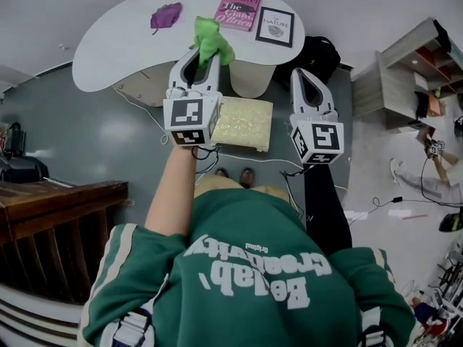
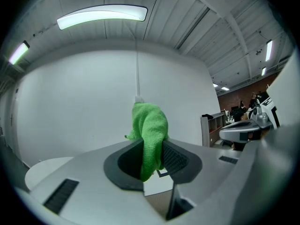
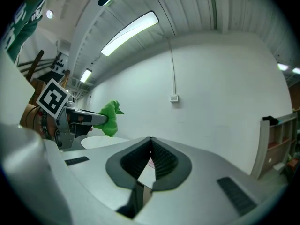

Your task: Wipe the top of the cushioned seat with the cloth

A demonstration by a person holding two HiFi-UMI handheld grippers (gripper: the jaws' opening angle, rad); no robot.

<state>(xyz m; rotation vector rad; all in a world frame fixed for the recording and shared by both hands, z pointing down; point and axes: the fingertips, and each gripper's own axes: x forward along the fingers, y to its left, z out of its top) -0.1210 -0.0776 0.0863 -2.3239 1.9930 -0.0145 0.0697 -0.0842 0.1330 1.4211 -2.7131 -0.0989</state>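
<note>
My left gripper (image 1: pixel 205 49) is shut on a bright green cloth (image 1: pixel 210 38), held up in the air above the floor. In the left gripper view the cloth (image 2: pixel 150 137) is pinched between the jaws and sticks up past them. The cushioned seat (image 1: pixel 241 123), pale yellow and square, lies below and between the two grippers, near the person's feet. My right gripper (image 1: pixel 304 75) hangs to the right of the seat, shut with nothing in it (image 3: pixel 151 149). The right gripper view shows the left gripper with the cloth (image 3: pixel 109 118) at its left.
A white curved table (image 1: pixel 116 42) stands beyond the seat with a purple cloth (image 1: pixel 166 16), a pink book (image 1: pixel 238 8) and a framed print (image 1: pixel 275 26). A black bag (image 1: pixel 319 55) sits behind the right gripper. Wooden furniture (image 1: pixel 54 215) is at left, shelves (image 1: pixel 409 78) at right.
</note>
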